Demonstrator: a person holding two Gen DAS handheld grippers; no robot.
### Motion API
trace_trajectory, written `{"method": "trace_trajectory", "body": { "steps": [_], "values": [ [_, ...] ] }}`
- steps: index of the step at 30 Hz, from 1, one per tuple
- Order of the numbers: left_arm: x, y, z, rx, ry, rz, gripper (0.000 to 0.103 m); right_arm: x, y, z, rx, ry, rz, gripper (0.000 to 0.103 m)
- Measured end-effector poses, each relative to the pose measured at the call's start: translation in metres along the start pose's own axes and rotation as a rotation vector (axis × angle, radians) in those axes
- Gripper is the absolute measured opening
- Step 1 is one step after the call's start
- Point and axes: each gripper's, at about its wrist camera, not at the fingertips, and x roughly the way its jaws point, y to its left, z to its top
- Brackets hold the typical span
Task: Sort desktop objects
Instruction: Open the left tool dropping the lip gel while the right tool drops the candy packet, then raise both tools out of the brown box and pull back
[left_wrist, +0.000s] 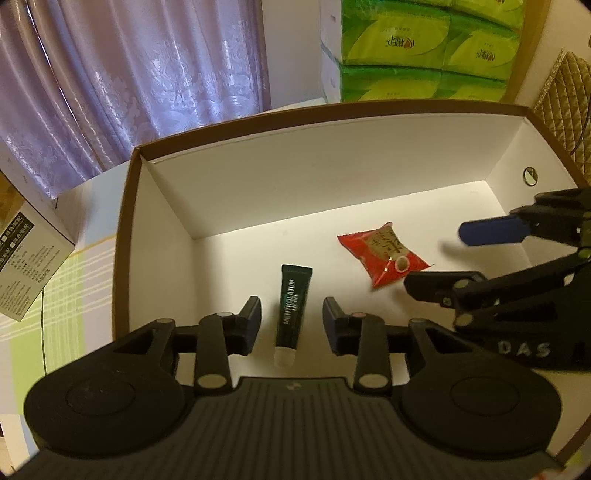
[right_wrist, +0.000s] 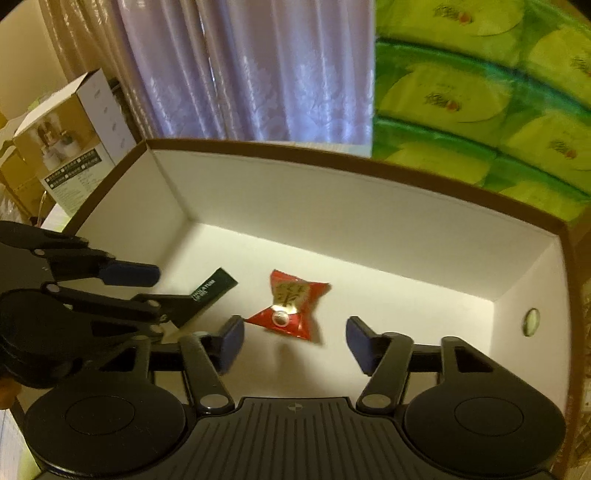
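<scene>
A dark green tube (left_wrist: 291, 311) lies on the white floor of a brown-rimmed box (left_wrist: 125, 206), its clear cap toward the camera. My left gripper (left_wrist: 291, 325) is open over it, one blue pad on each side, not touching. A red snack packet (left_wrist: 384, 256) rests to the tube's right. In the right wrist view the same red snack packet (right_wrist: 290, 304) lies free between the fingers of my open right gripper (right_wrist: 295, 341). The tube (right_wrist: 212, 290) shows partly behind the left gripper (right_wrist: 147, 288). The right gripper (left_wrist: 443, 258) enters the left wrist view from the right.
Stacked green tissue packs (left_wrist: 428, 51) stand behind the box. A white product carton (left_wrist: 26, 258) sits to the left on a green-striped cloth (left_wrist: 70, 295). Purple curtains (left_wrist: 129, 81) hang at the back. The box wall (right_wrist: 532, 321) has a round hole on the right.
</scene>
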Motion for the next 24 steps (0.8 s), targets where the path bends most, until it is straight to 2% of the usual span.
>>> {"method": "trace_trajectory", "body": {
  "steps": [9, 11, 15, 17, 24],
  "values": [
    [-0.021, -0.01, -0.008, 0.02, -0.038, -0.001, 0.049, -0.028, -0.007, -0.006, 0.018, -0.021, -0.007, 0.087],
    [-0.027, -0.012, -0.01, 0.022, -0.047, 0.002, 0.062, -0.036, -0.009, -0.008, 0.026, -0.03, -0.01, 0.093],
    [-0.041, -0.015, -0.015, 0.027, -0.068, -0.004, 0.069, -0.052, -0.01, -0.012, 0.037, -0.049, -0.002, 0.099],
    [-0.049, -0.016, -0.016, 0.029, -0.073, -0.004, 0.075, -0.061, -0.01, -0.014, 0.031, -0.055, -0.002, 0.101],
    [-0.078, -0.018, -0.025, 0.022, -0.102, 0.0, 0.082, -0.088, -0.008, -0.026, 0.023, -0.083, -0.01, 0.101]
  ]
}}
